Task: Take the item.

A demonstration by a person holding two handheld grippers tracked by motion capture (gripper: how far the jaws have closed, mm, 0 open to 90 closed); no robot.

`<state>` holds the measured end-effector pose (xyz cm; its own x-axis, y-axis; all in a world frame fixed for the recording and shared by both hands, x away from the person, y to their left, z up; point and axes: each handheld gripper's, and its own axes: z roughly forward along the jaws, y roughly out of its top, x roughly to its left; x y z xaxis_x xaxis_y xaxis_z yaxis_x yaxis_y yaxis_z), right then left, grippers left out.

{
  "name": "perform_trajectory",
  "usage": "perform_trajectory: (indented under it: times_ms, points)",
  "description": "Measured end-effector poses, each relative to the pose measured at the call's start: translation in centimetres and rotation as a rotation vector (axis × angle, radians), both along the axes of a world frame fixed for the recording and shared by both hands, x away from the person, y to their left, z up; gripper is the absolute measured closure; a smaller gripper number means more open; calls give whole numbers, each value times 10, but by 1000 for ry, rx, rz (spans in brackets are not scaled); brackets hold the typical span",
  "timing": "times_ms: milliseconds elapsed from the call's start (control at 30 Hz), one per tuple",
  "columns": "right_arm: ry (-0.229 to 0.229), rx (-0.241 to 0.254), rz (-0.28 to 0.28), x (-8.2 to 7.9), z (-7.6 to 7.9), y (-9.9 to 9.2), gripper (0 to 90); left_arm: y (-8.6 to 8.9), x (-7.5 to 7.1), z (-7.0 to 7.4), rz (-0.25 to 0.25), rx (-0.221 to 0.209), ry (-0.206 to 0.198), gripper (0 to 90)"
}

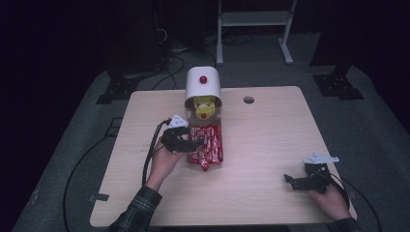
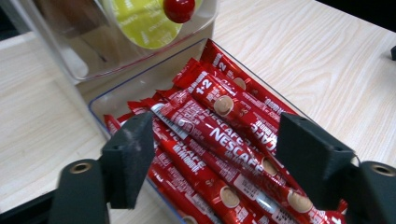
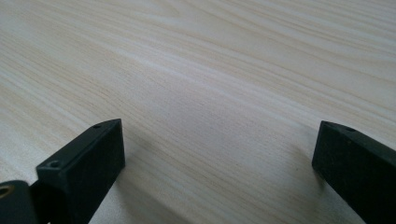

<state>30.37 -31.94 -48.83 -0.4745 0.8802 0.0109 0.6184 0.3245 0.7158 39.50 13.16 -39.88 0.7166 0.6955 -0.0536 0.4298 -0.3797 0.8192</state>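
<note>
Left gripper view: left hand-held gripper unclenched, jaws straddling coffee sticks in clear tray.

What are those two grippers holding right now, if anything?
Nothing yet. The left gripper straddles the red Nescafe sachets in the clear tray, pads not pressing. The right gripper stands open over the table.

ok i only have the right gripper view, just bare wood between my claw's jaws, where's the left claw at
observer: The left claw hangs over a clear tray packed with red coffee sticks.
operator: is it gripping one
observer: No. Its jaws stand open, one either side of the top sticks, with the pads clear of them.
operator: anything behind the tray
observer: A white-topped container with a red knob stands at the tray's far end.
</note>
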Motion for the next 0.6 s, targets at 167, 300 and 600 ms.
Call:
perform_trajectory:
  times_ms: [167,300,600]
  points:
    - [0,0,0,0,0,0,15,-4,3,-1,1,16,11,389]
    - [0,0,0,0,0,0,15,-7,4,-4,10,19,24,426]
    - [0,0,0,0,0,0,14,-13,5,-11,15,55,42,469]
